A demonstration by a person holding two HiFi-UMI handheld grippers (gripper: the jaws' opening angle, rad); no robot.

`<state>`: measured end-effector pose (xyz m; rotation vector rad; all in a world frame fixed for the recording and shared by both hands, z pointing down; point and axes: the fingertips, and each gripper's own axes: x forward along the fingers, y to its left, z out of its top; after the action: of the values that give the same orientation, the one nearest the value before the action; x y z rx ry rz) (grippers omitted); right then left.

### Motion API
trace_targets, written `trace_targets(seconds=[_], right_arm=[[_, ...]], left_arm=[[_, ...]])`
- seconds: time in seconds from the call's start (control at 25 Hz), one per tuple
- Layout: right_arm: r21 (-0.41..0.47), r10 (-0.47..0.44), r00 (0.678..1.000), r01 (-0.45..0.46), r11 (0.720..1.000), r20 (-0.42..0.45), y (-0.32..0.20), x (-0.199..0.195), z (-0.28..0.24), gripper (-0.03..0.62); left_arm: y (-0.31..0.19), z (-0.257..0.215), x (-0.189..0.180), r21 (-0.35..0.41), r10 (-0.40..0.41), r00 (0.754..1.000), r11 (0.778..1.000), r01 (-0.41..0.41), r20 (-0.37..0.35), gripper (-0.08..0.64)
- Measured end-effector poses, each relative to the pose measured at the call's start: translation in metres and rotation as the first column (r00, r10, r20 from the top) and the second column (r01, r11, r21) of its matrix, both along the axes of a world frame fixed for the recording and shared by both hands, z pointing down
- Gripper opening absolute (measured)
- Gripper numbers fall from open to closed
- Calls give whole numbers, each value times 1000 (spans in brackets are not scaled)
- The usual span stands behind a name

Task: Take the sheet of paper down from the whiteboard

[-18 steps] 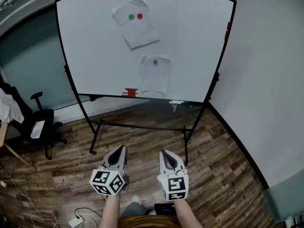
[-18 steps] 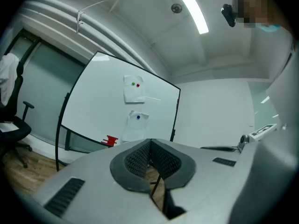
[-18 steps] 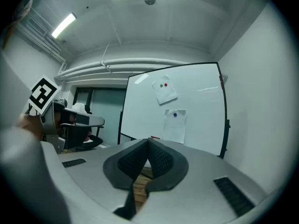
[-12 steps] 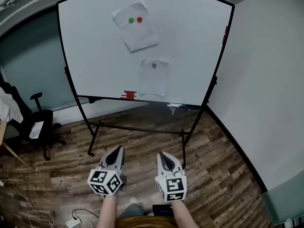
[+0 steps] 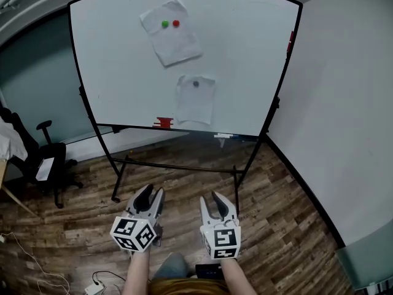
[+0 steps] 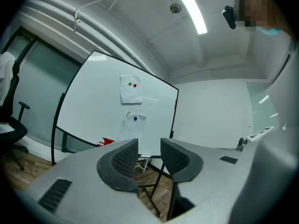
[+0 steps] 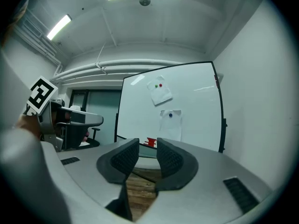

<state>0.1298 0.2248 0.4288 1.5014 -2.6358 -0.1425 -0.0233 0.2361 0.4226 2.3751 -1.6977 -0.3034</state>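
Observation:
Two sheets hang on the whiteboard (image 5: 245, 54). The upper sheet (image 5: 172, 42) is tilted and pinned by a green magnet (image 5: 164, 24) and a red magnet (image 5: 176, 23). Below it, the lower sheet (image 5: 195, 103) is held by one dark magnet (image 5: 196, 83). My left gripper (image 5: 154, 192) and right gripper (image 5: 210, 198) are held low and side by side, well short of the board, both open and empty. The left gripper view shows its jaws (image 6: 149, 146) apart below the lower sheet (image 6: 132, 127). The right gripper (image 7: 148, 146) also faces the lower sheet (image 7: 170, 122).
The board stands on a black wheeled frame (image 5: 178, 165) over wood flooring. A red eraser (image 5: 164, 122) and a marker (image 5: 223, 136) lie on its tray. An office chair (image 5: 49, 158) is at the left, cables (image 5: 98, 284) are near my feet, and a white wall (image 5: 344, 103) is at the right.
Both grippers' jaws have spread apart: each showed a single pointed tip before and shows two separate fingers now. The hands have barely moved, and the board has shifted slightly left in view.

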Motion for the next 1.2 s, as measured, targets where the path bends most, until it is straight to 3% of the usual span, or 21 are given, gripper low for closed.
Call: trace_targets(seconds=[0.32,0.68,0.96,1.04,1.2], right_arm=[[9,26,1000,-26,1000,-6,-74,-2,7,130],[2,66,997,-66,998,-39,-261,-38,16,130],[43,113,993,-112,993,-19,-407,-84,-12,130],[43,143,990,-143,989,-6,-441,-88,-14,130],[54,166,986,-166,985,-3,-478,-101,-18,130]], left_arm=[[-74,19,-9,-23,-16,1000,1000,16,1,153],[-269,25,-36,-2,44,997,999,-44,-60,153],[-418,3,-75,-8,87,996,996,-87,15,153],[-448,-1,-76,-5,107,993,994,-107,49,153],[-484,-4,-74,-4,163,986,987,-163,46,153]])
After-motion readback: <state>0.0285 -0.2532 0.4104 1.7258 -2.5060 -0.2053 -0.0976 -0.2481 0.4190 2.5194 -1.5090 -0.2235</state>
